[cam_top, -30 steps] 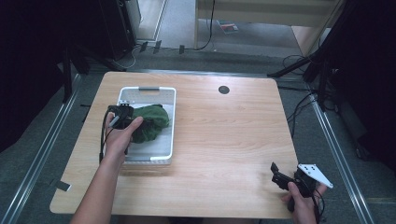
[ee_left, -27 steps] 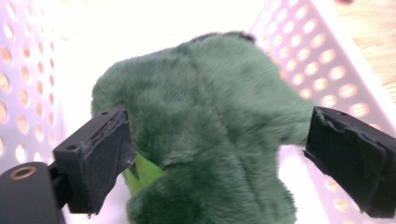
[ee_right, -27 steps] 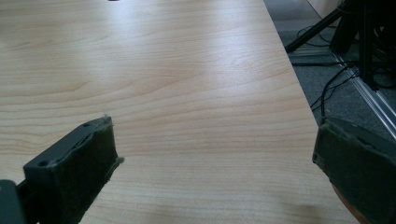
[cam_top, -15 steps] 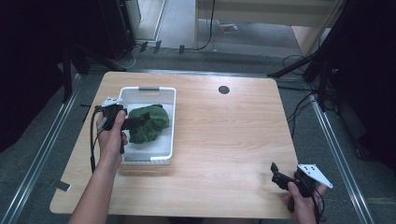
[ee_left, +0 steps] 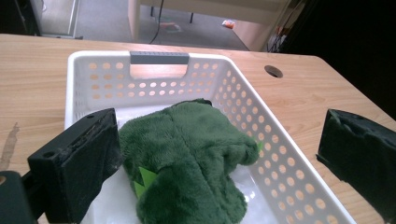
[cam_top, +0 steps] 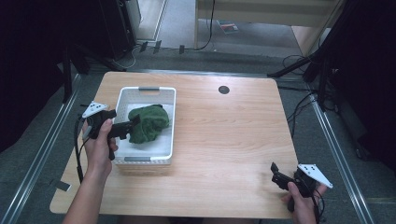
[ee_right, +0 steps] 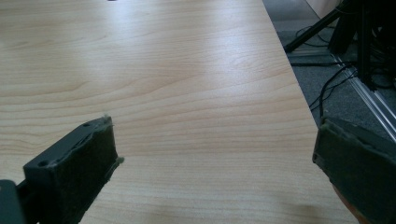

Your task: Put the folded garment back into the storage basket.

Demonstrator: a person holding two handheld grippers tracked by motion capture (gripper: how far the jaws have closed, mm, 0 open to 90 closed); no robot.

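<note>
A white perforated basket (cam_top: 170,122) (ee_left: 280,149) with a grey handle stands on the left half of the wooden table. Inside it lies a crumpled green plush cloth (cam_top: 148,122) (ee_left: 187,163). My left gripper (cam_top: 127,127) (ee_left: 224,163) hovers at the basket's left rim, open, its jaws wide apart with the cloth lying between and beyond them, not gripped. My right gripper (cam_top: 275,175) (ee_right: 215,172) rests at the table's front right corner, open over bare wood.
A round cable hole (cam_top: 223,89) sits near the table's far edge. Metal floor rails (cam_top: 42,149) run along both sides of the table, and cables and stand legs (cam_top: 308,60) lie on the floor at the far right.
My left gripper has pulled back leftwards off the green cloth, which stays in the basket. The right gripper has not moved.
</note>
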